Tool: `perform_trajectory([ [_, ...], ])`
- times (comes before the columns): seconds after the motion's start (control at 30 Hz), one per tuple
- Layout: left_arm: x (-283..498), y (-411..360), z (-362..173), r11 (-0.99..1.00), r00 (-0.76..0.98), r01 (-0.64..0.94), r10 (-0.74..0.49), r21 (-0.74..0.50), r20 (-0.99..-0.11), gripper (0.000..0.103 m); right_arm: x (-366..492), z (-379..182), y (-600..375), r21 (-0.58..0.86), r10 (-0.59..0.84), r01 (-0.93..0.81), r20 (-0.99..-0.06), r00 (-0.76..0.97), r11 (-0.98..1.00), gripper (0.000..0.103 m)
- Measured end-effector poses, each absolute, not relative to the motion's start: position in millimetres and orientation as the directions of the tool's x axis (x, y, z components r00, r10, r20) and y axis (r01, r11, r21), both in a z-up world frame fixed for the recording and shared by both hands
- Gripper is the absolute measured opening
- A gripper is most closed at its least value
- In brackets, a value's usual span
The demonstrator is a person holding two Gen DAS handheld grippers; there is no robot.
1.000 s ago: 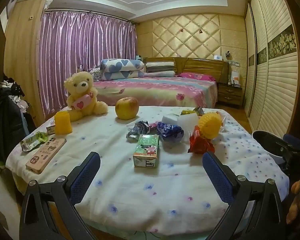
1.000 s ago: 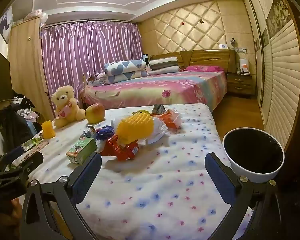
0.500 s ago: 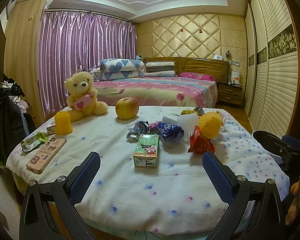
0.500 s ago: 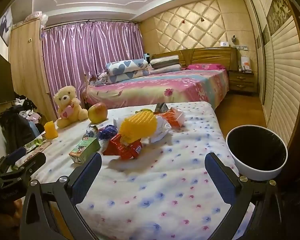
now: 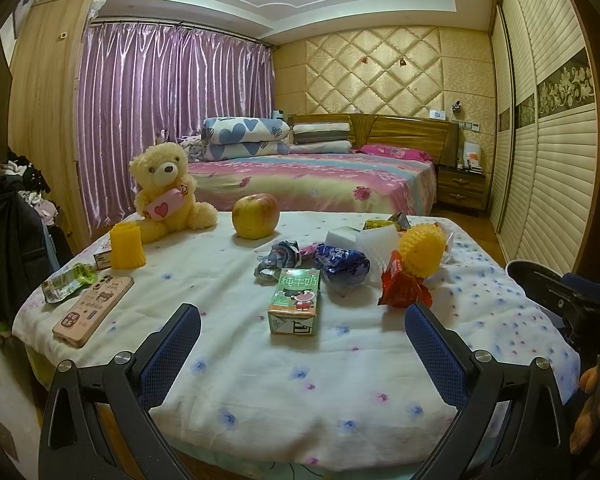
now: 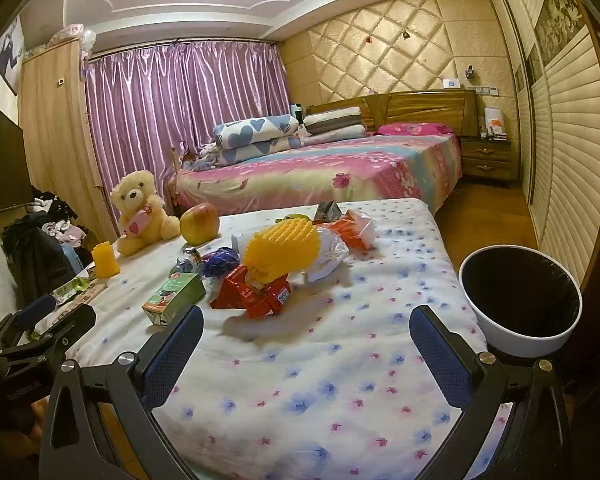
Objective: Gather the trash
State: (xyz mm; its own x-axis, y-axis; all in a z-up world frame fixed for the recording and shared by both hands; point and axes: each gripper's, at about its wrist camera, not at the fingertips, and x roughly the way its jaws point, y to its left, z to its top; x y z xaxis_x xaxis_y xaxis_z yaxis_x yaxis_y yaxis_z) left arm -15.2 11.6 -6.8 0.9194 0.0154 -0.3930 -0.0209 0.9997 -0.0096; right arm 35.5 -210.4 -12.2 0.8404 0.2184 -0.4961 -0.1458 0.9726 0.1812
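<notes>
Fingers (image 5: 172, 344) of the left gripper (image 5: 302, 344) stand wide apart, holding nothing, above the near edge of a worktop (image 5: 340, 380) under a white flowered cloth. Ahead of them, between the fingers, a green milk carton (image 5: 296, 300) lies flat. Behind it sit crumpled wrappers: a grey-blue one (image 5: 278, 258) and a dark blue one (image 5: 342, 264). To the right a red wrapper (image 5: 400, 288) touches a yellow foam net (image 5: 422, 248), with white foam (image 5: 374, 240) behind. Farther back stand an apple (image 5: 256, 216) and a teddy bear (image 5: 166, 190). At the left lie a yellow cup (image 5: 126, 246), a green packet (image 5: 66, 282) and a pink phone (image 5: 94, 310). The right gripper shows at the right border.

Right view: fingers (image 6: 440, 348) of the right gripper (image 6: 306, 348) are likewise wide apart and empty, over the worktop (image 6: 340, 380). The red wrapper (image 6: 252, 296) lies just ahead, the foam net (image 6: 280, 250) resting on it, the carton (image 6: 174, 292) to its left. An orange wrapper (image 6: 354, 232) lies behind. A white bin (image 6: 520, 300) with a dark inside stands beside the worktop at the right. The left gripper (image 6: 40, 328) shows at the left border.
</notes>
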Motion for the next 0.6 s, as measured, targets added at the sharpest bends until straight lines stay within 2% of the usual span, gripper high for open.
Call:
perform_trajectory([
  [0.6,-13.5,12.1,-7.1,1.000,0.919,-0.020,0.017,-0.004,-0.394,0.102,35.6,-13.2,-205.5,0.185,0.227,-0.153,-0.499,0.836,0.971,0.103],
])
